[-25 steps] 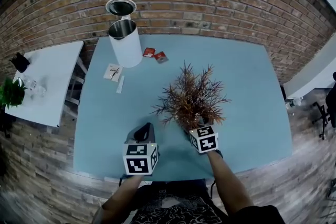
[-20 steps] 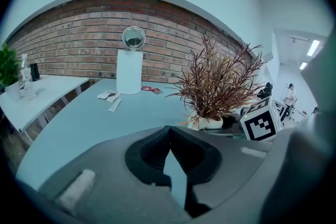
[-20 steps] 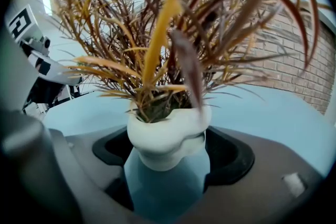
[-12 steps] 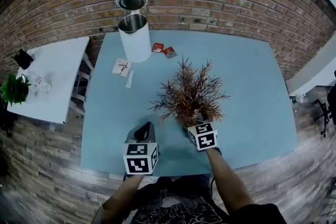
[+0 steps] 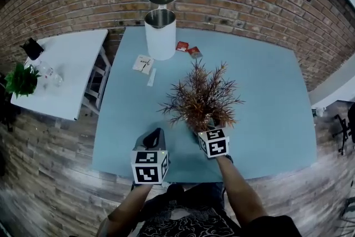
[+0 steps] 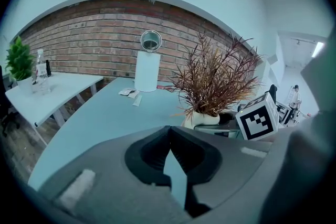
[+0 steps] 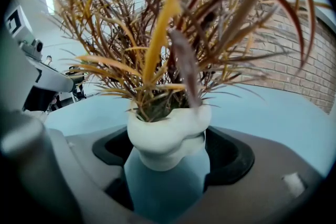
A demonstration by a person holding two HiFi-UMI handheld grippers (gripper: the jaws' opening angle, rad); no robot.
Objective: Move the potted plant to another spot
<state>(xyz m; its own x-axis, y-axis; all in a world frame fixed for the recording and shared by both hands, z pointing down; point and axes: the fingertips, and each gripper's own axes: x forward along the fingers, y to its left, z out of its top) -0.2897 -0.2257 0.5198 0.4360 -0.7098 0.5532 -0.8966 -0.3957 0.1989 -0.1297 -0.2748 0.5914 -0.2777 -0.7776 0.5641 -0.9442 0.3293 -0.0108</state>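
While the right gripper (image 7: 170, 148) has its jaws clamped on the white pot of the potted plant (image 5: 202, 102), one jaw on each side, the left gripper (image 6: 169, 134) has its jaws pinched together with nothing in them. The plant is over the blue table (image 5: 266, 97), well apart from the white canister (image 5: 161, 36), on its near side and a bit to the right. Can't tell if the pot's base touches the tabletop. The left gripper hangs near the plant, also nearer than the canister. Two red packets (image 5: 188, 49) lie just right of the canister, and a paper slip (image 5: 143, 64) lies just in front of it. Left of the canister stands a white side table (image 5: 72, 69).
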